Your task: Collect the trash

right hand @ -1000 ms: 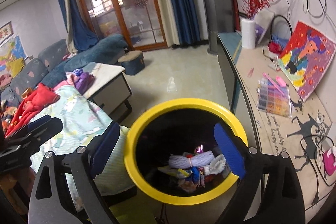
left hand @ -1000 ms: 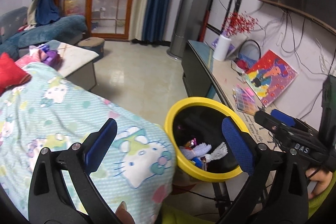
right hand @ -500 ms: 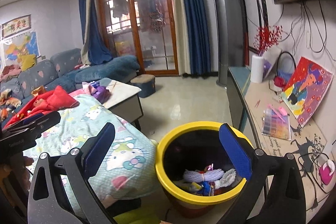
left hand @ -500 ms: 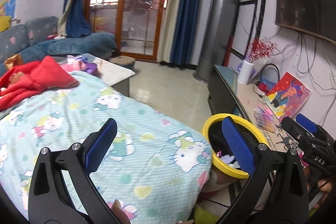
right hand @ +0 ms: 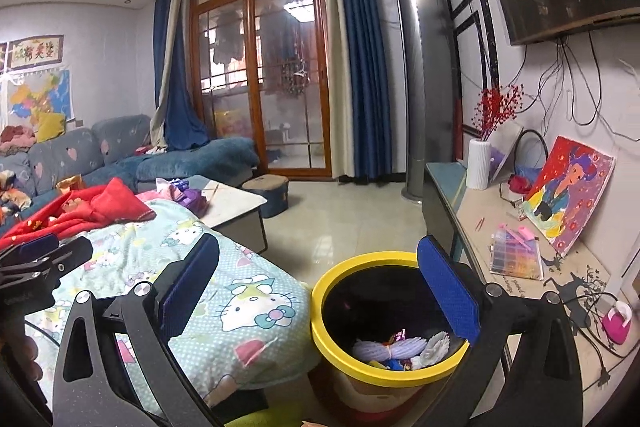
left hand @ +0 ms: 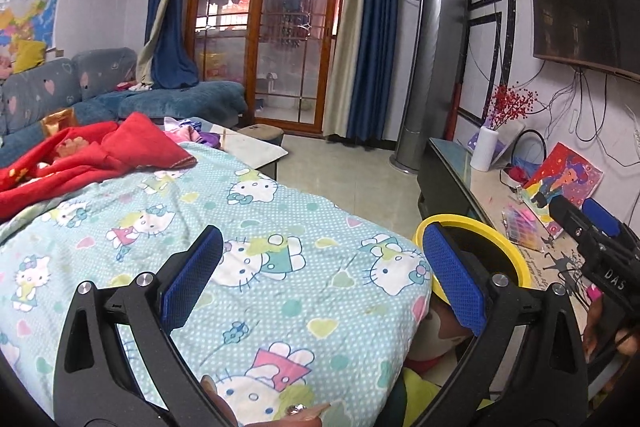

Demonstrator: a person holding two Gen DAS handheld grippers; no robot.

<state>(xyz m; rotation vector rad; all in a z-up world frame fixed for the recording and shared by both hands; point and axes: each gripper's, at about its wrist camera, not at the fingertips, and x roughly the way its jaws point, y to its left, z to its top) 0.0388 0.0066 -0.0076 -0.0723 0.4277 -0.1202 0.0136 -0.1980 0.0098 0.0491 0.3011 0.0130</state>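
**Empty jaws, cluttered reach**

Your left gripper [left hand: 320,277] and right gripper [right hand: 318,287] both gape wide, holding nothing. The trash [right hand: 394,347] sits inside the yellow-rimmed bin [right hand: 324,323] beside the cartoon-print blanket [left hand: 280,227]. Reach carelessly and you may snag the blanket or tip the bin.

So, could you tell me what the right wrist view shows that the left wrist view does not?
Only the right wrist view looks into the yellow-rimmed bin and shows the trash piled at its bottom, plus a pink object on the sideboard. Only the left wrist view shows the right gripper from outside. Both share the cartoon-cat blanket, the bin's rim, the red painting and open, empty jaws.
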